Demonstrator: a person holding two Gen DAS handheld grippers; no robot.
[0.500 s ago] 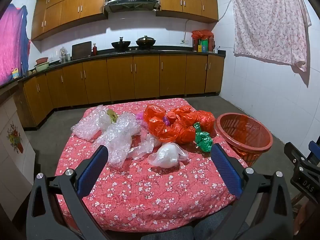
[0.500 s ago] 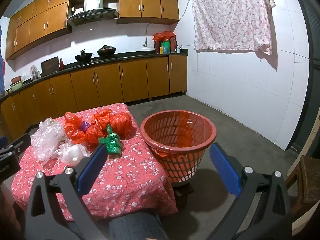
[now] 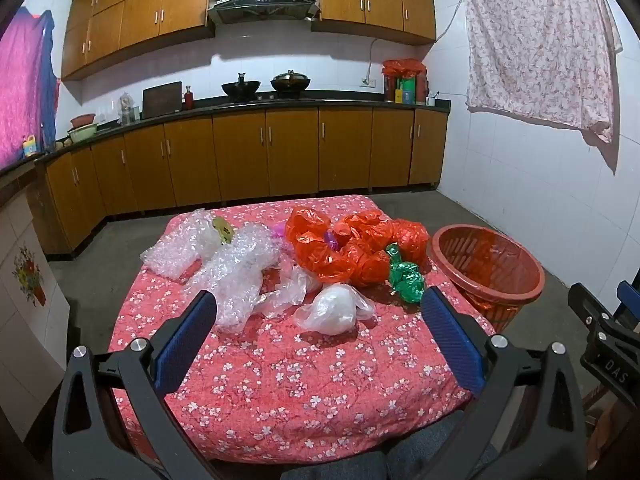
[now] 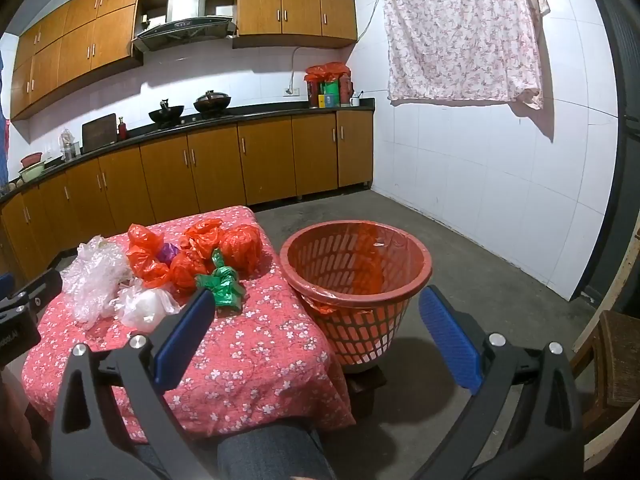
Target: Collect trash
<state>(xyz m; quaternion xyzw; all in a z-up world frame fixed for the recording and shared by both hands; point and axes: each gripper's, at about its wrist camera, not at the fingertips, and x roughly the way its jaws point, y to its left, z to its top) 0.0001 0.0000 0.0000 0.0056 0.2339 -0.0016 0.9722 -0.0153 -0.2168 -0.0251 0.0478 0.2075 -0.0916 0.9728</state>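
Note:
Plastic trash lies on a table with a red flowered cloth [image 3: 304, 376]: clear bubble wrap [image 3: 236, 264], a white bag [image 3: 334, 310], red-orange bags [image 3: 348, 248] and a green bag [image 3: 406, 278]. A red mesh basket [image 3: 486, 268] stands off the table's right side; it also shows in the right wrist view [image 4: 356, 276]. My left gripper [image 3: 320, 336] is open and empty above the table's near part. My right gripper [image 4: 316, 328] is open and empty, between the table's right edge [image 4: 280, 340] and the basket. The green bag [image 4: 224, 284] and red-orange bags [image 4: 192, 254] lie beyond its left finger.
Wooden kitchen cabinets [image 3: 280, 156] with a black counter run along the back wall. A flowered sheet [image 3: 540, 40] hangs on the white tiled right wall. A wooden chair [image 4: 612, 352] stands at the far right. Grey concrete floor [image 4: 460, 248] surrounds the table. The person's knee [image 4: 272, 452] shows below.
Both grippers have barely shifted; the views are almost the same. Nothing on the table moved.

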